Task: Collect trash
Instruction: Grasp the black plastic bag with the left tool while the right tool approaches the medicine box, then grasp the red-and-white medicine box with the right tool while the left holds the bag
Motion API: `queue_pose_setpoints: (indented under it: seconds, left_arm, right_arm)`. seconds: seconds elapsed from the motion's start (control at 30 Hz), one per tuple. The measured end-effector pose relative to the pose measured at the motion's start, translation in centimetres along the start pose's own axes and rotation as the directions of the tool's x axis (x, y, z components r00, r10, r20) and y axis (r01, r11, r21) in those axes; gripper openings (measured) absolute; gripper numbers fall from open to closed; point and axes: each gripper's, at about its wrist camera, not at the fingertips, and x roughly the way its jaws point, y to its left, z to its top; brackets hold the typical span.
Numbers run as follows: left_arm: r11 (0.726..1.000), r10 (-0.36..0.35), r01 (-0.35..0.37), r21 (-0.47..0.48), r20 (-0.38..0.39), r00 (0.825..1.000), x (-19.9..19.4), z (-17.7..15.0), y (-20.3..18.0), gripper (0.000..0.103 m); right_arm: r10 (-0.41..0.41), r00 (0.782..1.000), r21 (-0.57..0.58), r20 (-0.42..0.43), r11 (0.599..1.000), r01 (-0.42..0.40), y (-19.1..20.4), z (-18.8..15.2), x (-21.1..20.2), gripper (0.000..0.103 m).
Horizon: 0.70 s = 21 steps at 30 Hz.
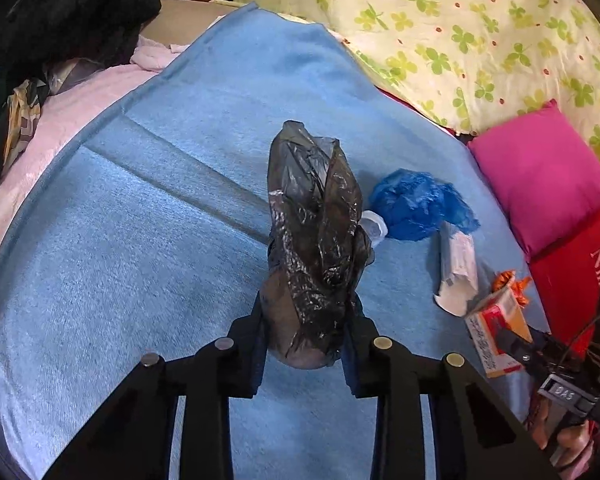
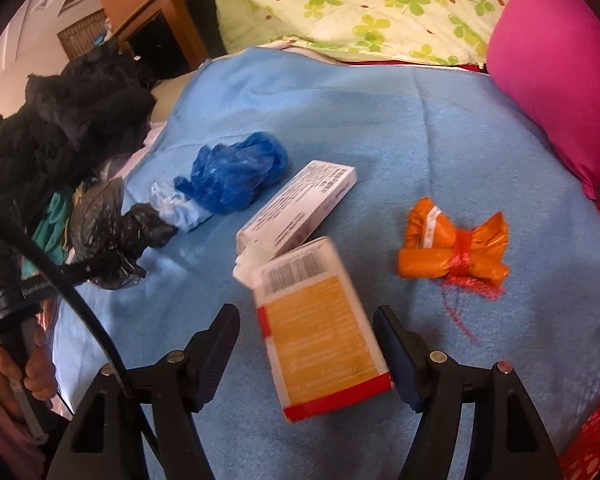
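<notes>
Left gripper (image 1: pixel 304 332) pinches a black plastic bag (image 1: pixel 318 232) above the blue blanket (image 1: pixel 140 220). Right gripper (image 2: pixel 306 344), jaws spread, straddles an orange-and-white carton (image 2: pixel 320 340).

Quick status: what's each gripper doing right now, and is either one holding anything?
Left gripper: shut on the black plastic bag.
Right gripper: open, orange and white box between its jaws, not gripped.
</notes>
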Motion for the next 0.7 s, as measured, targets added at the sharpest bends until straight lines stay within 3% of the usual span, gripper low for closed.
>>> queue_pose_setpoints:
  seconds: [0.17, 0.23, 0.27, 0.6, 0.7]
  left_arm:
    - [1.000, -0.003, 0.003, 0.030, -0.009, 1.000, -1.2, -0.9, -1.0, 0.032]
    - [0.999, -0.015, 0.015, 0.031, -0.015, 1.000, -1.7, -1.5, -1.1, 0.032]
    - [0.999, -0.019, 0.019, 0.031, -0.015, 1.000, -2.0, -1.8, -1.2, 0.032]
    - [0.996, -0.085, 0.085, 0.024, -0.020, 0.996, -3.9, -5.2, -1.6, 0.032]
    - [0.992, -0.103, 0.103, 0.069, -0.008, 0.995, -4.2, -6.4, -2.8, 0.032]
  right_arm:
    - [-0.021, 1.000, -0.023, 0.017, 1.000, 0.022, 0.9, -0.7, -0.2, 0.070]
    - [-0.040, 0.999, -0.034, -0.006, 0.999, 0.040, 1.1, -1.0, 0.3, 0.053]
    - [-0.050, 0.999, -0.037, -0.014, 0.998, 0.049, 1.3, -1.2, 0.5, 0.051]
    - [-0.033, 0.999, -0.015, 0.004, 0.999, 0.033, 1.7, -2.3, -0.9, 0.049]
    - [-0.017, 1.000, -0.011, 0.018, 1.000, 0.017, 1.9, -2.7, -1.7, 0.049]
